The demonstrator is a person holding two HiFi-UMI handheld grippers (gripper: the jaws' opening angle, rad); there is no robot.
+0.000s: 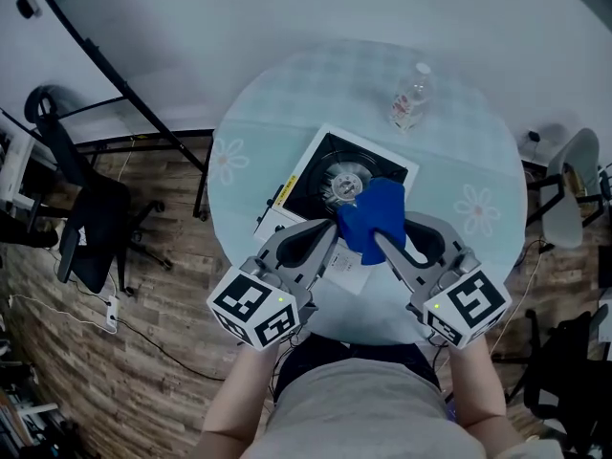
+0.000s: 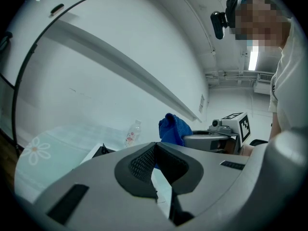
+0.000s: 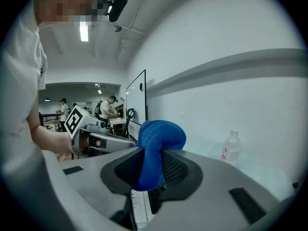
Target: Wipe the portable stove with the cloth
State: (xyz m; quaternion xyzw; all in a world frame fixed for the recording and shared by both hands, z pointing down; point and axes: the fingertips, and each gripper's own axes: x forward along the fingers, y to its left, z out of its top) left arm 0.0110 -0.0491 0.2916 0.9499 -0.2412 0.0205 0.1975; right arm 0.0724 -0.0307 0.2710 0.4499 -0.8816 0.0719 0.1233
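The portable stove (image 1: 311,175), white with a black top and a round burner, sits in the middle of the round table (image 1: 478,161). My right gripper (image 1: 380,240) is shut on the blue cloth (image 1: 375,216), which hangs bunched over the stove's near right corner. In the right gripper view the cloth (image 3: 159,143) bulges up between the jaws of that gripper (image 3: 151,153). My left gripper (image 1: 333,226) hovers just left of the cloth over the stove's near edge; its jaws (image 2: 155,146) are shut with nothing in them. From the left gripper view the cloth (image 2: 173,128) shows beyond the jaws.
A plastic water bottle (image 1: 411,98) stands at the table's far side, beyond the stove. Office chairs stand on the floor at the left (image 1: 86,218) and right (image 1: 574,189). A black stand's legs (image 1: 143,113) run beside the table's left. People stand far off.
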